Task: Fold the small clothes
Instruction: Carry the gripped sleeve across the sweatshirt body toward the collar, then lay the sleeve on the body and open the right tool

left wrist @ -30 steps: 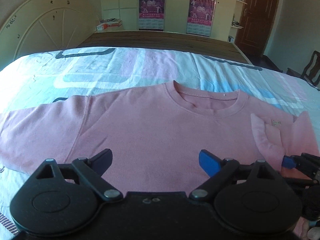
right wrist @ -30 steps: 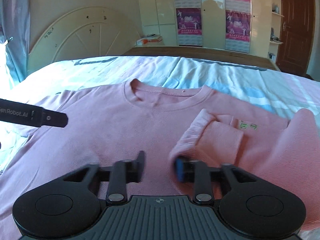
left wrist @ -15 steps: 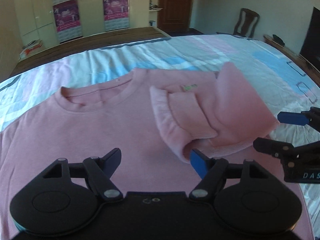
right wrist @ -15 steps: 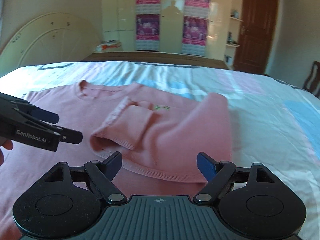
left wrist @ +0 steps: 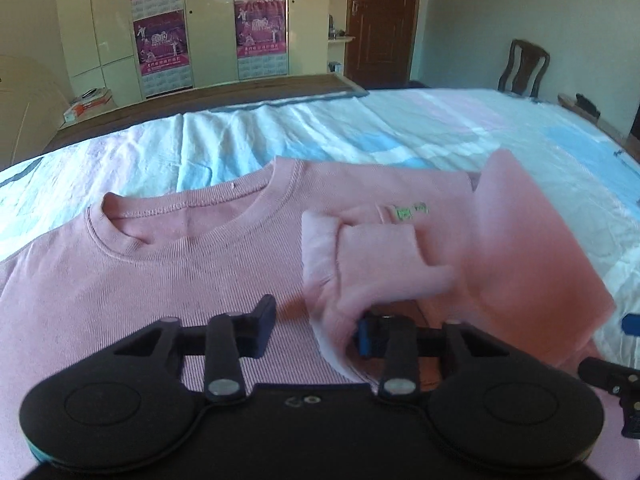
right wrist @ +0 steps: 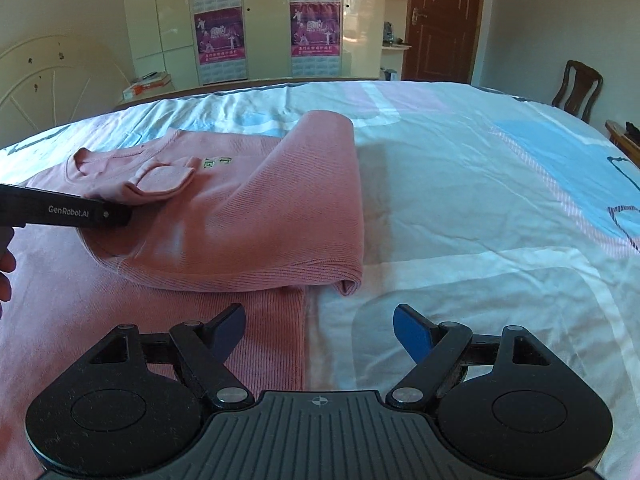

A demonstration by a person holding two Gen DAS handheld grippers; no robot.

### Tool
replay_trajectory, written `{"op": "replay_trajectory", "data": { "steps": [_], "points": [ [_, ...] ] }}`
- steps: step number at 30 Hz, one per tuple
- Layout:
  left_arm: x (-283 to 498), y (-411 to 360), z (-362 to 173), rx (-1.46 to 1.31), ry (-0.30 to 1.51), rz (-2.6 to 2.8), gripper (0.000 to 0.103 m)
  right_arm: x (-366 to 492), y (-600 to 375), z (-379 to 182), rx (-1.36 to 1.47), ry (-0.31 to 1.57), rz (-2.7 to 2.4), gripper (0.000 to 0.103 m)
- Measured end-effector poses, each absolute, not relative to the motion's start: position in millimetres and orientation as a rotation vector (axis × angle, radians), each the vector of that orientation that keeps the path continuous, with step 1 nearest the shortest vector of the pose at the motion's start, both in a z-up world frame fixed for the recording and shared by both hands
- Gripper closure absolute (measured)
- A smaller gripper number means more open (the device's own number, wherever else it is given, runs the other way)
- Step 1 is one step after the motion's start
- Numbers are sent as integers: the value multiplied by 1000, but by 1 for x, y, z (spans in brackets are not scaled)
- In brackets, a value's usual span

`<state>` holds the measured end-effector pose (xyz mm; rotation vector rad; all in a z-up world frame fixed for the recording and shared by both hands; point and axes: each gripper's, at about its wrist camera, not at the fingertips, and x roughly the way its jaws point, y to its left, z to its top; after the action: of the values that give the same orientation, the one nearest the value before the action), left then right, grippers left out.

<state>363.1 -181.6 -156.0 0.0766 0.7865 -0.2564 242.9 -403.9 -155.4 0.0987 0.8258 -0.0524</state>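
A pink sweatshirt lies flat on the bed, collar away from me. Its right side and sleeve are folded over the chest; the folded part also shows in the right wrist view. My left gripper is partly closed, its fingers astride the sleeve cuff, with a gap still between them. In the right wrist view the left gripper reaches in from the left edge over the fold. My right gripper is open and empty, above the sweatshirt's hem and the sheet.
The bed sheet is white with pink and blue patches and stretches to the right. A wardrobe with posters, a brown door and a chair stand beyond the bed.
The left gripper has moved up to the folded sleeve cuff and narrowed around it. The right gripper has drawn back to the right, open, off the fold.
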Motion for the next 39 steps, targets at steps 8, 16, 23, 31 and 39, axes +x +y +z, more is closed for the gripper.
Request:
{"op": "replay_trajectory", "data": {
  "steps": [8, 16, 23, 31, 39],
  "points": [
    [361, -113, -126, -233, 689, -171, 93, 259, -404, -160, 115, 808, -46, 22],
    [340, -74, -129, -243, 663, -81, 93, 281, -392, -158, 119, 759, -44, 87],
    [337, -53, -163, -295, 791, -16, 84, 267, -404, -163, 165, 786, -74, 92],
    [332, -23, -156, -460, 783, 21, 19, 238, -416, -134, 218, 794, 34, 49],
    [354, -22, -162, -458, 773, 47, 84, 307, -424, -141, 252, 796, 25, 39]
  ]
}}
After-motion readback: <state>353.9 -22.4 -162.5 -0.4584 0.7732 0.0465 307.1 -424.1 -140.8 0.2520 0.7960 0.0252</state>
